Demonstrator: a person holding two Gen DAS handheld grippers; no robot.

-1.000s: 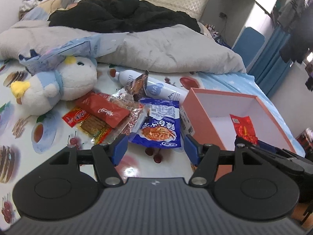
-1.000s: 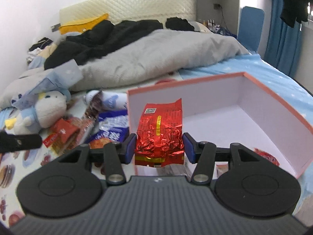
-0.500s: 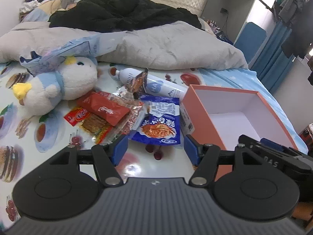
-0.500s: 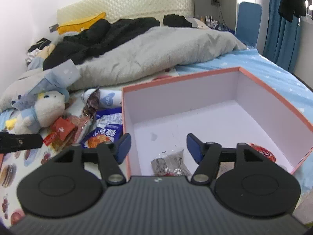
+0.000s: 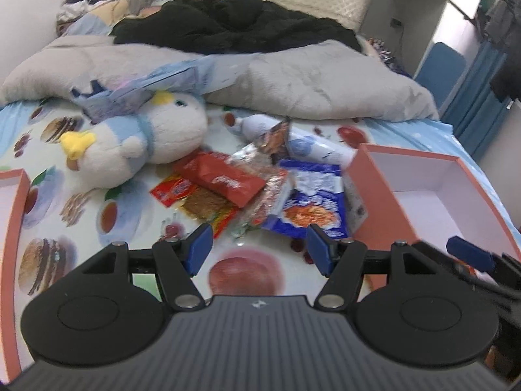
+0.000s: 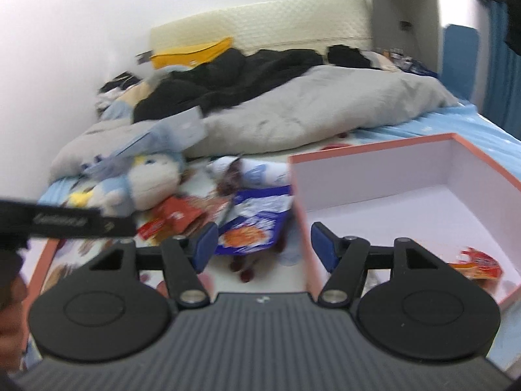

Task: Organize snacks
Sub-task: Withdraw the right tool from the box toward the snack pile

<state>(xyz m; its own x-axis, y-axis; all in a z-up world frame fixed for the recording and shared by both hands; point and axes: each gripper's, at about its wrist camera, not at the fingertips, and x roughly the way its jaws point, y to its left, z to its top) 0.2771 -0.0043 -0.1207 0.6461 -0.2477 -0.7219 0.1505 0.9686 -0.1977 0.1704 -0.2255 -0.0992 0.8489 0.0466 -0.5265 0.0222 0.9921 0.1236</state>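
Observation:
A pile of snack packets lies on the printed bed sheet: a red packet (image 5: 224, 181), a blue noodle bag (image 5: 314, 207) and a foil packet (image 5: 272, 137). A pink box with white inside (image 5: 381, 192) stands to their right; in the right wrist view the box (image 6: 301, 189) holds a red packet (image 6: 478, 259). My left gripper (image 5: 259, 247) is open and empty, just short of the pile. My right gripper (image 6: 262, 244) is open and empty, over the box's left wall, facing the blue bag (image 6: 257, 224).
A white and blue plush bird (image 5: 140, 140) lies left of the pile. A white bottle (image 5: 312, 145) lies behind it. A second pink box edge (image 5: 16, 215) is at the far left. A grey duvet (image 5: 293, 81) and black clothes fill the bed's far side.
My right gripper opened and dropped its red foil packet into the box, then swung left towards the pile. My left gripper moved slightly left and closer to the snacks.

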